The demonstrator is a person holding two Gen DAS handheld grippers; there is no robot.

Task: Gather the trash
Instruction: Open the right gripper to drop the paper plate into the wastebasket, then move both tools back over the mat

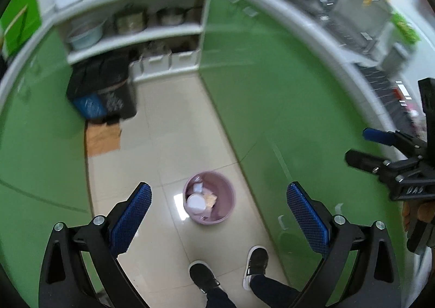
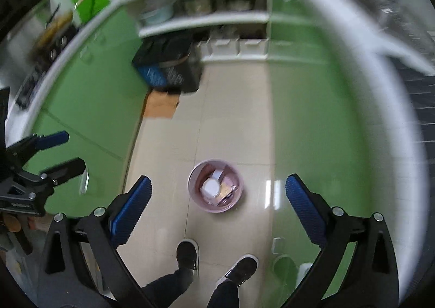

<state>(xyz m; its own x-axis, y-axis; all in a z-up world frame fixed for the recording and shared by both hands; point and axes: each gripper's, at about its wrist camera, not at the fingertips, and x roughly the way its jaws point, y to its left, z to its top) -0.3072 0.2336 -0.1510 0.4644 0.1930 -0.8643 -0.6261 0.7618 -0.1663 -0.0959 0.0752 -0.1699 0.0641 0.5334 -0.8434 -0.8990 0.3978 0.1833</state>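
A pink waste bin (image 1: 227, 188) stands on the tiled floor between green cabinets. It holds a white round lid (image 1: 196, 202) and paper scraps. It also shows in the right wrist view (image 2: 238, 180). My left gripper (image 1: 218, 215) is open and empty, high above the bin. My right gripper (image 2: 217, 211) is open and empty too, also high above the bin. The right gripper shows at the right edge of the left wrist view (image 1: 359, 145), and the left gripper at the left edge of the right wrist view (image 2: 72, 151).
Green cabinets (image 1: 272, 96) line both sides of the narrow aisle. The person's black shoes (image 1: 202, 275) stand just before the bin. A black bag (image 1: 106, 90) and flat cardboard (image 1: 103, 139) lie on the floor near white shelves (image 1: 136, 36) at the far end.
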